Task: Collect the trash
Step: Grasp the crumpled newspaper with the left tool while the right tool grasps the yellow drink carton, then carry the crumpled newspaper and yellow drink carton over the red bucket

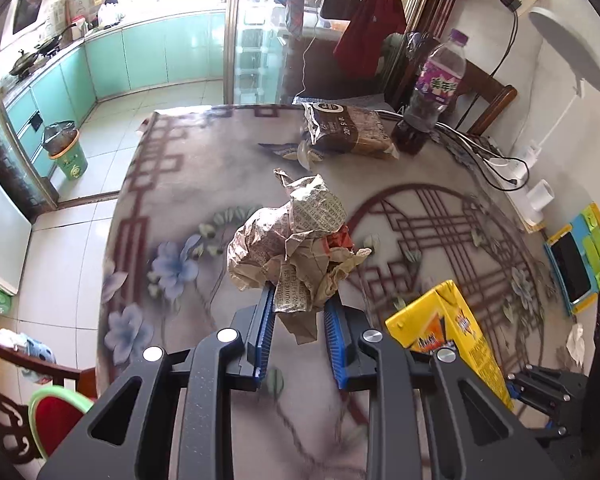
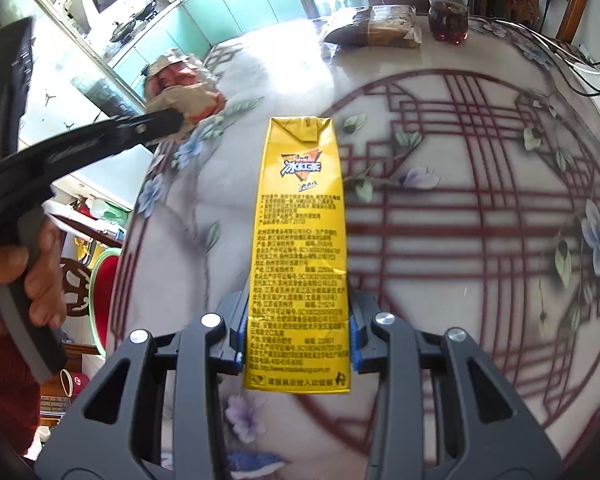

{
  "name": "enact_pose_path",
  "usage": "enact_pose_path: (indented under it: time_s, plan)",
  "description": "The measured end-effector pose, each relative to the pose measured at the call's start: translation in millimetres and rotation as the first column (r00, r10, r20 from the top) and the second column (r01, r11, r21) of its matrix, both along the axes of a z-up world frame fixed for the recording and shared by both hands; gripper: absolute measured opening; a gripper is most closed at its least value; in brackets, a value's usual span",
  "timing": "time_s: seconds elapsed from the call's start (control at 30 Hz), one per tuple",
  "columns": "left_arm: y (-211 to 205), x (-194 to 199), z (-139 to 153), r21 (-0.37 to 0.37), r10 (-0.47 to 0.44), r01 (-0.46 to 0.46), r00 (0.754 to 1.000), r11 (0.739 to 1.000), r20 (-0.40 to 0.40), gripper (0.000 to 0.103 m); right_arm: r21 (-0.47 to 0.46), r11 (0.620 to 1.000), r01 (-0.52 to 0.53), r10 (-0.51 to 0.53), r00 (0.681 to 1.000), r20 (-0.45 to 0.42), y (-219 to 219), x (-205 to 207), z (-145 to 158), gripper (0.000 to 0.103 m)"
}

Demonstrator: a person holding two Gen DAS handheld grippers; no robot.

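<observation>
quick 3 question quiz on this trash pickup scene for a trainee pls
1. True or false: the left gripper is shut on the crumpled paper.
2. What does the right gripper hold: A bottle, B yellow carton, C bread bag?
3. What stands beside the bread bag at the far side of the table?

Key: 1 true; 2 B; 3 a plastic bottle with dark drink at the bottom.
</observation>
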State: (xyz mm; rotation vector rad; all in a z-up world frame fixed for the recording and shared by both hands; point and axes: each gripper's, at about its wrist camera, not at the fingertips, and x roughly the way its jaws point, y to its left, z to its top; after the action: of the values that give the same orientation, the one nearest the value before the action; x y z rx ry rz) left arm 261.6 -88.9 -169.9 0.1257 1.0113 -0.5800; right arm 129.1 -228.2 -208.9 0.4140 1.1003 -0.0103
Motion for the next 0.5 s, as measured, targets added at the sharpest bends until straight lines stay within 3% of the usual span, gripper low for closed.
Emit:
enact_pose_path:
  time_s: [0.5]
  plan:
    - [82, -103, 12, -0.009, 0.063, -0.063, 0.998, 0.998, -0.023, 0.023, -0.013, 0.999, -0.047, 0.047, 0.999, 0.012, 56, -54, 29, 0.035]
